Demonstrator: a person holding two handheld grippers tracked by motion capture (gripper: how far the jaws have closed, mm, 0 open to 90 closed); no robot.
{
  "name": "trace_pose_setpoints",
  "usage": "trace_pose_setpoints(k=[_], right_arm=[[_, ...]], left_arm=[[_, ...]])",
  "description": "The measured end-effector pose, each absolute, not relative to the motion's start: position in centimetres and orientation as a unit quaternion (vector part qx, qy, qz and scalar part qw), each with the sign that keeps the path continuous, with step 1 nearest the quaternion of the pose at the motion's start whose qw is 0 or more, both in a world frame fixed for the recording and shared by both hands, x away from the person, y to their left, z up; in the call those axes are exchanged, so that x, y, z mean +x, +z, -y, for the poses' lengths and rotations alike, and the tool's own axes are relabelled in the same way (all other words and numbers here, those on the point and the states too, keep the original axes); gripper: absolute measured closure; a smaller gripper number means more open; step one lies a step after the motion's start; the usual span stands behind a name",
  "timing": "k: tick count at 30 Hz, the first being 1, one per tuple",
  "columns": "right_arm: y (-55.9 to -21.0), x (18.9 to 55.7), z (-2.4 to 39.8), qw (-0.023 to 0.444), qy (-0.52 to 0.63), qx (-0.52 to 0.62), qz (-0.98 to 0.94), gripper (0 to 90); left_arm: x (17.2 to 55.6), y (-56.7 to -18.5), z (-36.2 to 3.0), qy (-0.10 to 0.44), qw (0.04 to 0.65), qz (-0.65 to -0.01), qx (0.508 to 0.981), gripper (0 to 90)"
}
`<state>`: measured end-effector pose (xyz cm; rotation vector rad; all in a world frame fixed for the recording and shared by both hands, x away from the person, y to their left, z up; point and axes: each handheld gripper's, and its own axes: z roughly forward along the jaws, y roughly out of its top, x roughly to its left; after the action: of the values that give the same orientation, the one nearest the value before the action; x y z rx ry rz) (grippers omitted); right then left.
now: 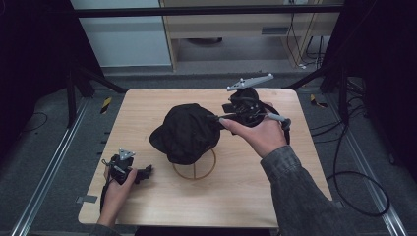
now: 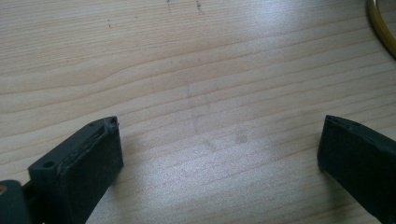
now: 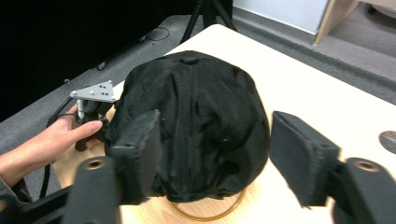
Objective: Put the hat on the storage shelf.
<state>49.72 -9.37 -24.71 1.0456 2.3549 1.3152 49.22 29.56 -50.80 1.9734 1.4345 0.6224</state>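
A black cap (image 1: 187,132) sits on a yellow wire ring stand (image 1: 196,169) near the middle of the wooden table (image 1: 236,196). My right gripper (image 1: 219,118) is just right of the cap and points at it. In the right gripper view its jaws (image 3: 215,121) stand open, with the cap (image 3: 201,93) close behind them and no pad pressing on it. My left gripper (image 1: 147,172) rests at the table's front left, held by a hand. In the left gripper view it (image 2: 219,135) is open over bare wood, with the stand's ring (image 2: 380,23) at the top right corner.
The table's edges drop to a grey floor with metal rails on both sides. Black tripod legs (image 1: 93,78) stand behind the far corners. Cables (image 1: 354,187) lie on the floor at the right. A small round dark mark (image 3: 388,140) is on the tabletop.
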Motion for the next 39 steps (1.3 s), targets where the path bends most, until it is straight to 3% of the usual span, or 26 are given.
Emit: trace_pose_setpoints(k=[7,14,25,39], right_arm=[[-24.6,49.1,11.2,0.156,0.446,0.373,-0.799,14.3],[-25.1,48.9,13.8,0.182,0.443,0.39,-0.786,8.5],[-26.9,48.7,17.6,0.209,0.428,0.425,-0.77,10.3],[-32.0,48.9,20.8,0.233,0.414,0.455,-0.753,12.0]], left_arm=[[49.2,-50.8,-29.6,0.236,0.307,-0.542,0.746,0.0],[49.2,-50.8,-29.5,0.236,0.307,-0.544,0.744,0.0],[49.2,-50.8,-29.5,0.235,0.306,-0.544,0.745,0.0],[49.1,-50.8,-29.5,0.236,0.304,-0.544,0.746,0.0]])
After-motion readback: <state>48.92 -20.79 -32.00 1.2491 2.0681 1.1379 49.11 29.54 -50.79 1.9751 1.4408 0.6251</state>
